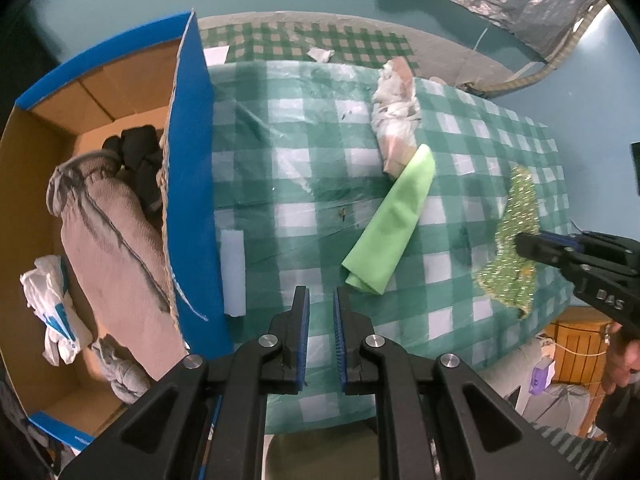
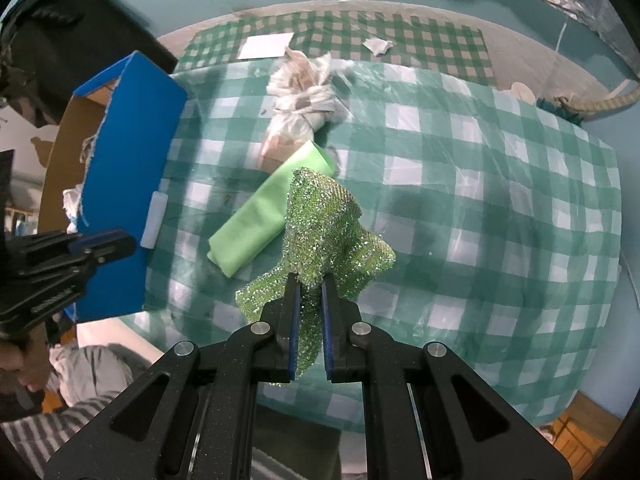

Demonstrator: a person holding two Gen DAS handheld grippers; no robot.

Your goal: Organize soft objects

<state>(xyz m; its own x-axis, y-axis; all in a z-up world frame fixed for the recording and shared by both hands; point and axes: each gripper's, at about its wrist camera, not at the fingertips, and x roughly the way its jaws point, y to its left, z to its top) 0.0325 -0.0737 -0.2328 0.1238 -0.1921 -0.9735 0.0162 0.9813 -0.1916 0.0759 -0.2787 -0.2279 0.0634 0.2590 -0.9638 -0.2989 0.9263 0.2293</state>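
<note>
My right gripper [image 2: 310, 280] is shut on a glittery green mesh cloth [image 2: 324, 228], which droops from its pads over the checked table [image 2: 480, 200]. The left wrist view shows that same gripper [image 1: 524, 246] holding the mesh cloth [image 1: 516, 232] near the table's right edge. A folded plain green cloth [image 1: 388, 224] [image 2: 264, 216] lies mid-table beside a plastic-wrapped white and pink bundle [image 1: 396, 112] [image 2: 300, 108]. My left gripper [image 1: 320, 292] [image 2: 124, 242] is shut with nothing in it, next to the blue cardboard box [image 1: 192, 184] [image 2: 132, 160].
Inside the box lie a grey-brown garment [image 1: 116, 240], a black item [image 1: 138, 148] and a white plastic bag [image 1: 52, 308]. A white foam piece [image 1: 234, 272] lies against the box's outer wall. Paper scraps [image 2: 264, 46] sit on a mat beyond the table. A person's hand [image 1: 620, 356] holds the right gripper.
</note>
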